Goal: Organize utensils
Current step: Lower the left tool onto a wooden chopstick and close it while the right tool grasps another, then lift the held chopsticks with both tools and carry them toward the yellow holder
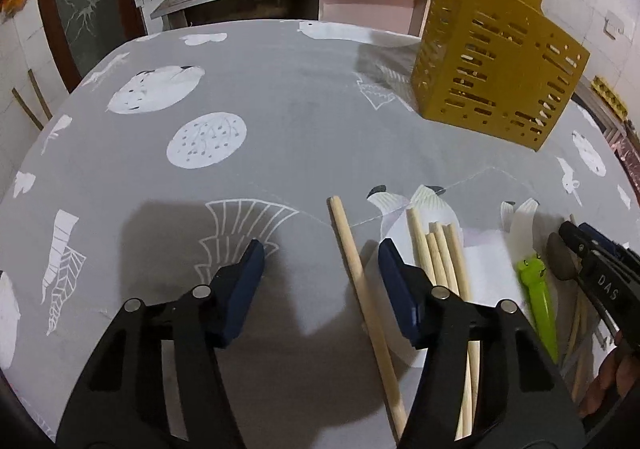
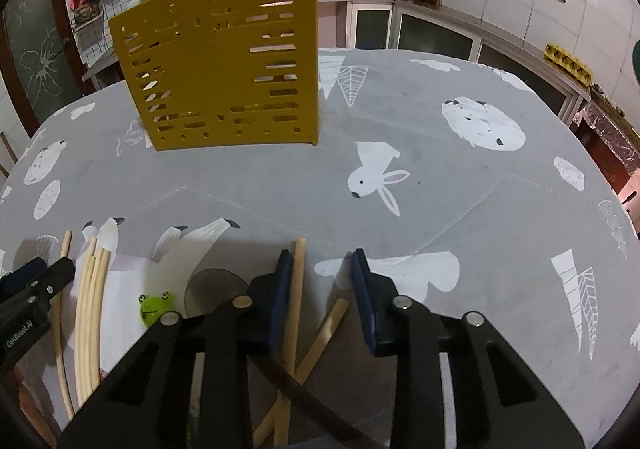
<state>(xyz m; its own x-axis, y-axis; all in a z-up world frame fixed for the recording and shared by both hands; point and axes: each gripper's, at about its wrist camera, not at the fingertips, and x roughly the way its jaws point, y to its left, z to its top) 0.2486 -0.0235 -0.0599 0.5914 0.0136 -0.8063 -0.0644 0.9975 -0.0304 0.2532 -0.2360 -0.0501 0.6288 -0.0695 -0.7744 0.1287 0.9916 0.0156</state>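
Holder: we see the yellow slotted holder (image 1: 496,65) standing upright on the grey tablecloth (image 1: 280,109), at about 1 o'clock from our left claw and 11 o'clock from our right; we judge it is where the utensils should end up.
Loose utensils: wooden chopsticks (image 1: 444,257) lie flat at the near edge, with a green frog-handled utensil (image 2: 154,307) beside them, well apart from the holder.
Left claw: our left gripper (image 1: 320,269) is released, its pads straddling a single chopstick (image 1: 356,269) without pressing on it, ready, we think, to pinch it.
Right claw: our right gripper (image 2: 320,289) is also not clenched; a chopstick (image 2: 294,305) runs along the inner face of its left pad, and the other pad stands clear.
Pose: both grippers tilt steeply down toward the cloth, side by side.
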